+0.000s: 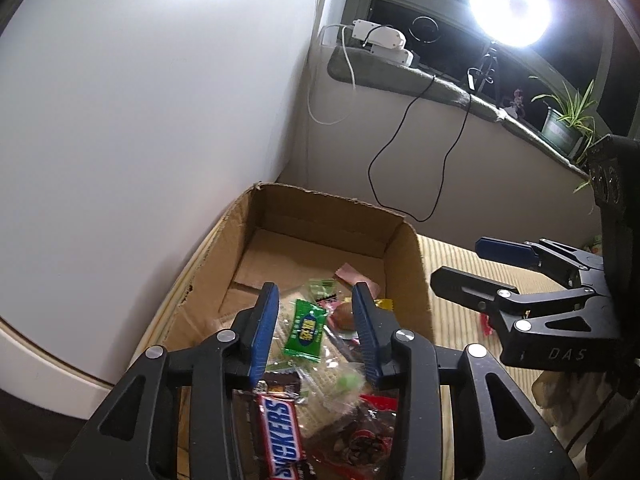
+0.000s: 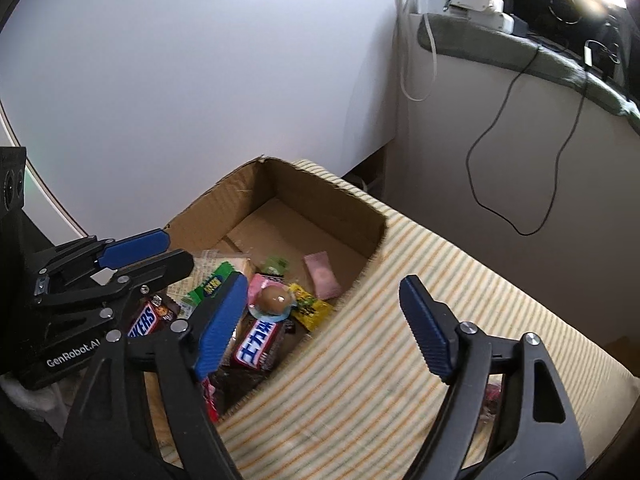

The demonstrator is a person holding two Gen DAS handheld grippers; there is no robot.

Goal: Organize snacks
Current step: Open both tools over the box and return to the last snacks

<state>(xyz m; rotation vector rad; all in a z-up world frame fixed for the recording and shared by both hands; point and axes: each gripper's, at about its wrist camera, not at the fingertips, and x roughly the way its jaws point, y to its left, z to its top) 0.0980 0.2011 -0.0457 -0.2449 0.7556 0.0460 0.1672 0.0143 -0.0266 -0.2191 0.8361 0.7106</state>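
A plain white wall (image 1: 160,100) fills the left, and beside it a grey stone windowsill (image 1: 400,76) carries white plastic boxes (image 1: 384,40) and a potted green plant (image 1: 568,120). A round lamp (image 1: 510,2) blazes (window dark behind it), black cable (image 1: 404,128) dangling, striped cloth surface (image 2: 400,340) below.

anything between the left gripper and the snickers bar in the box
Nothing visible. The left gripper hangs open right above the Snickers bar, which lies on top of the other snacks inside the cardboard box.
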